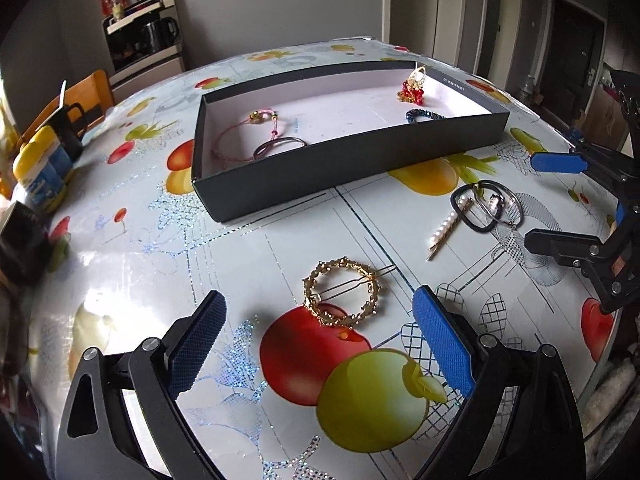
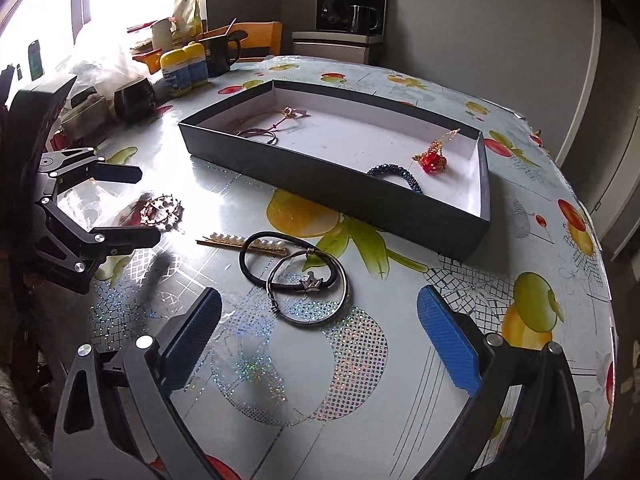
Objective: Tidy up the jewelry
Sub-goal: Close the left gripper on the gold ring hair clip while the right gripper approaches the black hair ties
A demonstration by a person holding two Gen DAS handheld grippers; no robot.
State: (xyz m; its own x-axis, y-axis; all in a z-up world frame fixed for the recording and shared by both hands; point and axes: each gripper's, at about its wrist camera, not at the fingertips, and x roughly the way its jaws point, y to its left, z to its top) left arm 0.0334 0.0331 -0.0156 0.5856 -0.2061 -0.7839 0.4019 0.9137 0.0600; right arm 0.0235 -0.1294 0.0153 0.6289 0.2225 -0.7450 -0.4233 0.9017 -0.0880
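Left wrist view: my left gripper [image 1: 318, 324] stands wide and empty at the bottom of the frame, the gold ring hair clip [image 1: 342, 297] lying on the worktop [image 1: 240, 264] between its fingers. Right of centre lie the pearl hair pin [image 1: 443, 232], black hair tie [image 1: 478, 210] and silver bangle [image 1: 505, 208], overlapping. In the right wrist view my right gripper [image 2: 318, 316] is also spread wide, empty, just below that bangle. The dark box [image 1: 332, 168] sits upper centre, holding bracelets.
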